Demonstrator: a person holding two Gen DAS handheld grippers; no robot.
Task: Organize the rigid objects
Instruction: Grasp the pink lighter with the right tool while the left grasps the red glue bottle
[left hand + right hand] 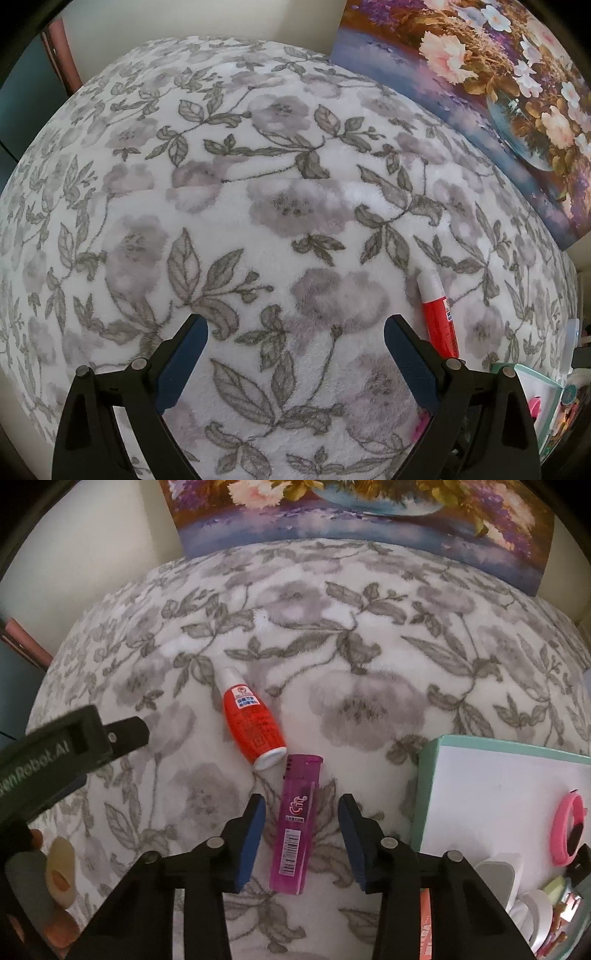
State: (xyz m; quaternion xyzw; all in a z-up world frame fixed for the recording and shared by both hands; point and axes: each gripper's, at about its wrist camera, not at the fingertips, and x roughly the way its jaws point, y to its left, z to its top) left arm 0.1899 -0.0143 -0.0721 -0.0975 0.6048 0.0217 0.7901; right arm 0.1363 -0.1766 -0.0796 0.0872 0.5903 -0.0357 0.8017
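Note:
A translucent purple lighter (295, 823) lies lengthwise on the floral blanket (369, 646), between the blue pads of my right gripper (303, 801). A narrow gap shows on each side, so the pads do not press it. Just beyond the lighter's top lies a red bottle with a white cap (253, 723), tilted to the left. My left gripper (295, 321) hangs open over bare blanket, with the red bottle (439, 317) just outside its right finger. In the right wrist view the left gripper's body (74, 746) enters from the left.
A mint-rimmed white box (421, 794) sits right of the lighter and holds a pink ring (567, 830) and several small items. A flower painting (332, 524) leans at the blanket's far edge. A person's hand (37, 886) shows at lower left.

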